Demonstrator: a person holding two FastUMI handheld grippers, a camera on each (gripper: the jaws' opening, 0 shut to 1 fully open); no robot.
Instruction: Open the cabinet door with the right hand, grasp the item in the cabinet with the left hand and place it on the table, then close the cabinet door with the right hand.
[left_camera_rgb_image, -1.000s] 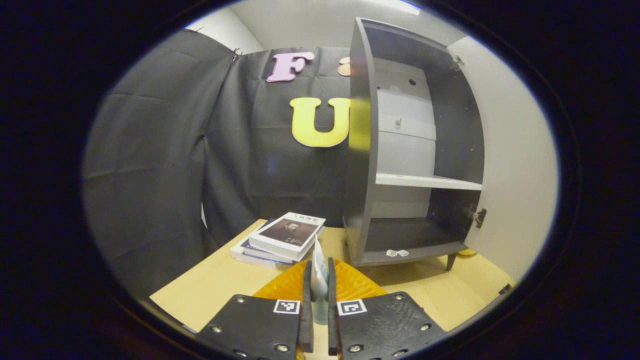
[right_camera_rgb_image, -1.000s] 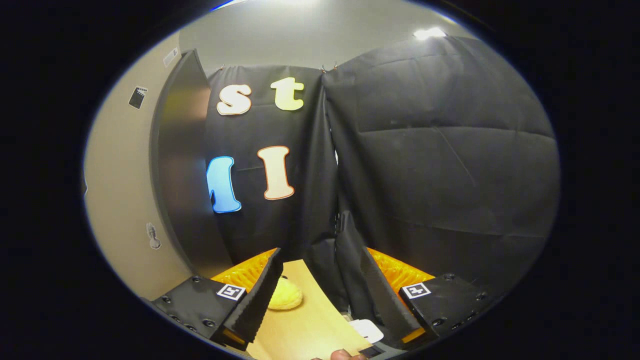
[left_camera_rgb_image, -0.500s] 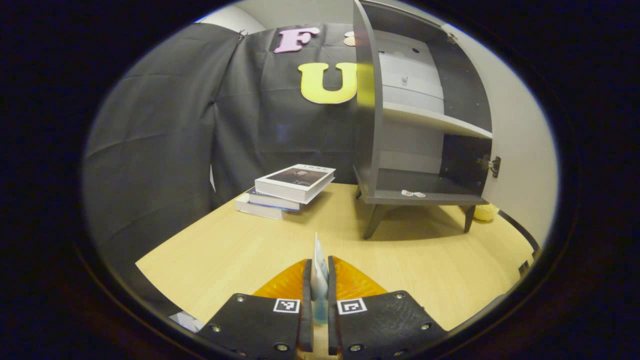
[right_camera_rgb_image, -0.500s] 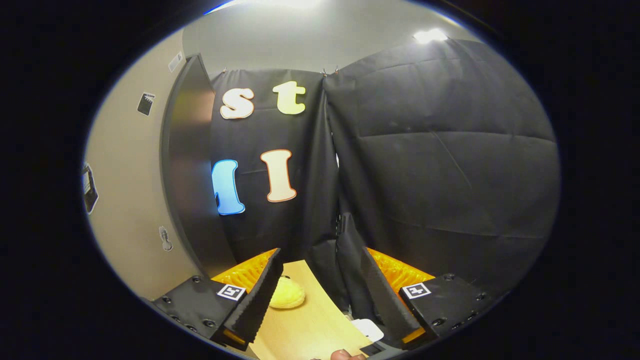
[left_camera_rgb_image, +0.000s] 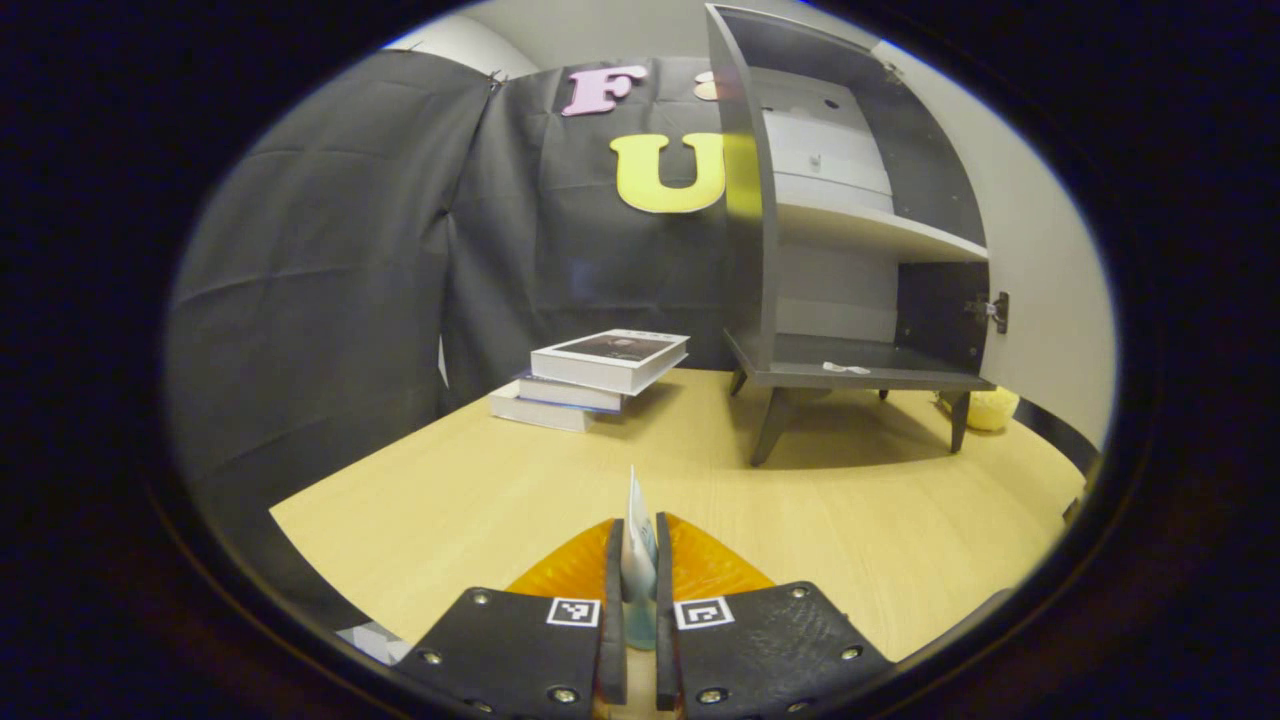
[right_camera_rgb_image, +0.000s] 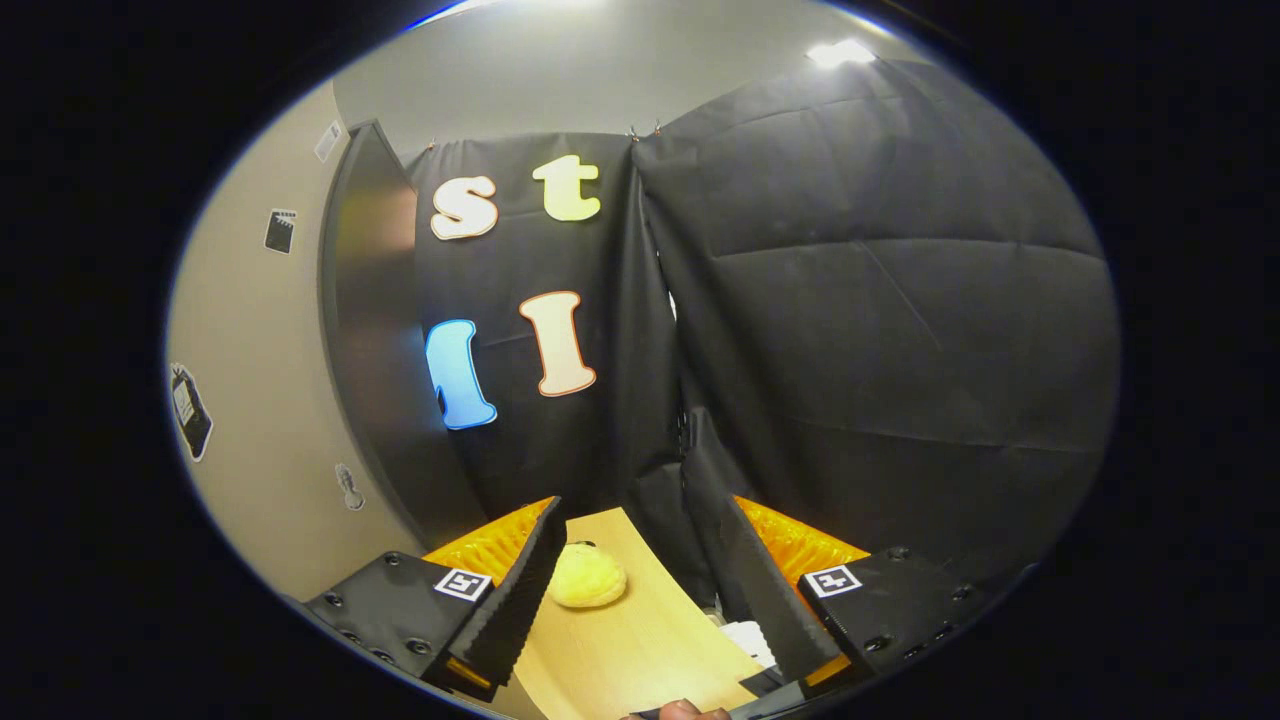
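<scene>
Item (left_camera_rgb_image: 637, 545), a thin flat packet, stands on edge pinched between the pressed-together fingers of the left tool (left_camera_rgb_image: 634, 640), low over the tabletop (left_camera_rgb_image: 480, 490). Let go from here, it would likely tip flat. Ahead to the right, the cabinet (left_camera_rgb_image: 850, 230) gapes. The right tool (right_camera_rgb_image: 640, 590) waits spread beside the door (right_camera_rgb_image: 365, 340); a careless swing could clip it.

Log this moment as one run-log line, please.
left tongs: shut on thin item, above table | right tongs: open | cabinet: door open
</scene>
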